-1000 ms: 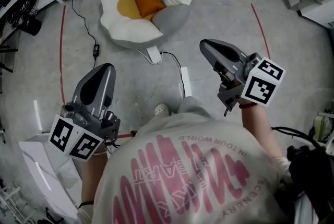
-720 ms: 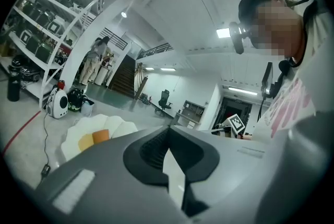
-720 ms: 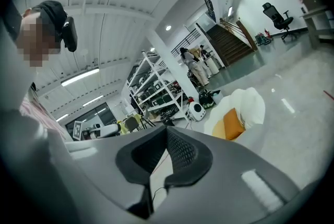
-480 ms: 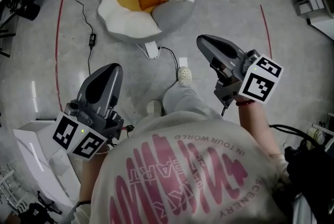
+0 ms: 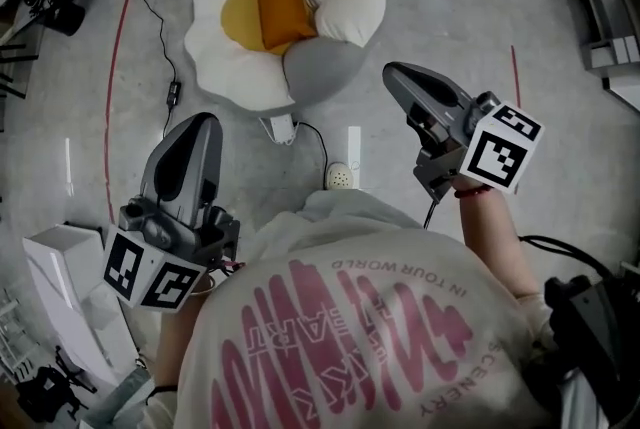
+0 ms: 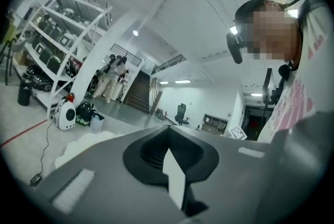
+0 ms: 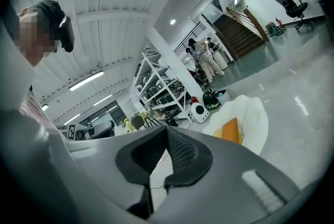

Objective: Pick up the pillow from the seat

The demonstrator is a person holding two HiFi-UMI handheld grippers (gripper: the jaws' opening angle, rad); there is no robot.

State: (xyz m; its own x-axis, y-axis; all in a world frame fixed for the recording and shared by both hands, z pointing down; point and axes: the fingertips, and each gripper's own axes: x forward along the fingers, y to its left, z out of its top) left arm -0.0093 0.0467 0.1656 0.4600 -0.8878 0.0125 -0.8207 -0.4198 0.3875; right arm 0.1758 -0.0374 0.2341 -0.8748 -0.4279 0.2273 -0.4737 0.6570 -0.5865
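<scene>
The floor (image 5: 560,37) looks like polished concrete, pretty glossy with light streaks. The seat (image 5: 235,67) is puffy soft cloth, and the orange pillow (image 5: 283,5) is a matt fabric. The left gripper (image 5: 197,122) and right gripper (image 5: 393,74) have smooth, matt grey plastic shells.

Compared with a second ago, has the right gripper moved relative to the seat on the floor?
Yes. The right gripper has come forward, toward the seat: its tip now sits beside the grey cushion, where earlier it stopped short of it.
</scene>
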